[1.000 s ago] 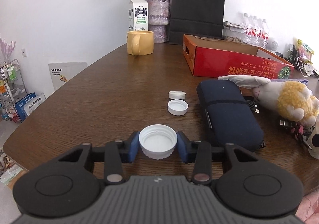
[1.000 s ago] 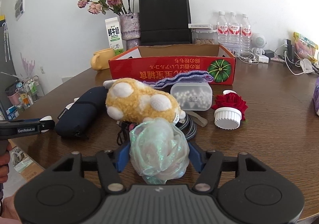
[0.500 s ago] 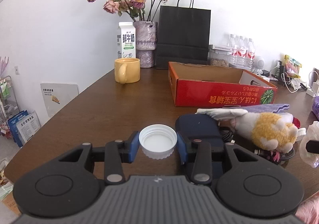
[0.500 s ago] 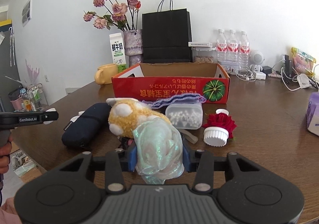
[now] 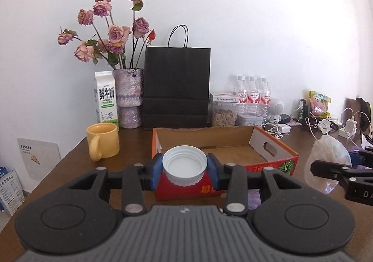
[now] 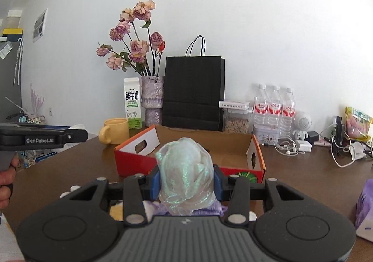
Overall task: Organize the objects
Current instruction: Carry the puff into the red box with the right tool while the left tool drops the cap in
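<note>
Both grippers have risen from the cluttered tabletop and now face the open red cardboard box (image 5: 275, 145). The white cap (image 5: 184, 165) sits clamped across its rim in the left gripper (image 5: 184, 170); it looks light and stiff, so a rim grip suits it. Right of it, the right gripper (image 6: 185, 184) squeezes the iridescent gauze bundle (image 6: 185, 168), soft and probably slippery, around its middle.

The held mesh bundle (image 6: 185, 173) hides perhaps 1 plush toy (image 6: 115, 212).
</note>
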